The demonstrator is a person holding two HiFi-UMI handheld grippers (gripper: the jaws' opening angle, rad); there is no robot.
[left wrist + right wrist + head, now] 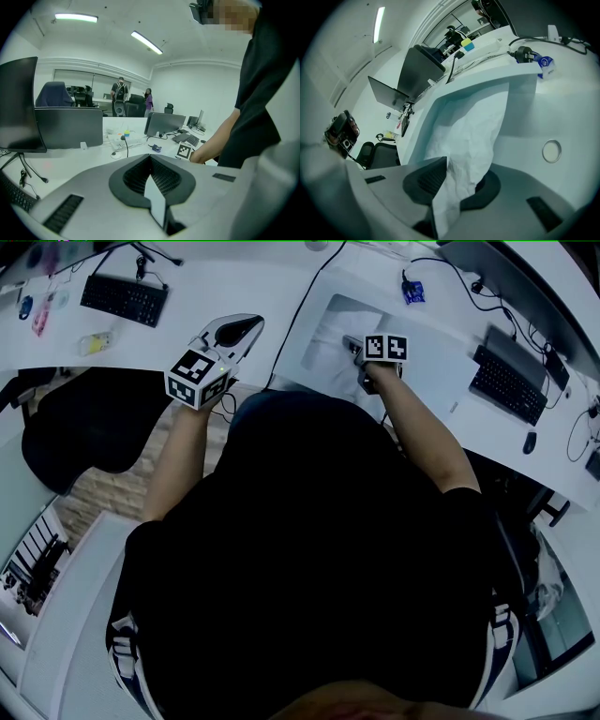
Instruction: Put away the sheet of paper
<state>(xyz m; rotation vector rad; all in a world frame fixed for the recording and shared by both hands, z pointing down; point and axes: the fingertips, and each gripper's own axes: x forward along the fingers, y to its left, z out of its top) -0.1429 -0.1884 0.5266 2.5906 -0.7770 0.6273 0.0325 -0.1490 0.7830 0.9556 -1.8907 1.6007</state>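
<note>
Crumpled sheet of paper (474, 133) lies in a counter recess (440, 112), with the right gripper (461, 174) at its near end.
Head view: a dark torso fills the middle and hides the near edge of the counter (281, 282). The sheet (328, 351) at 1 o'clock is mostly covered by the right gripper (355, 346). The paper is white, thin and creased; its near end is cut off low between the dark ribbed fingers (426, 180), which stand slightly apart with the paper loose between them. The recess is smooth, white and straight-walled. The left gripper (246, 330) at 11 o'clock has its fingers (136, 176) together; a pale strip at the seam is hard to identify. Black keyboard (124, 298) at 10 o'clock.
</note>
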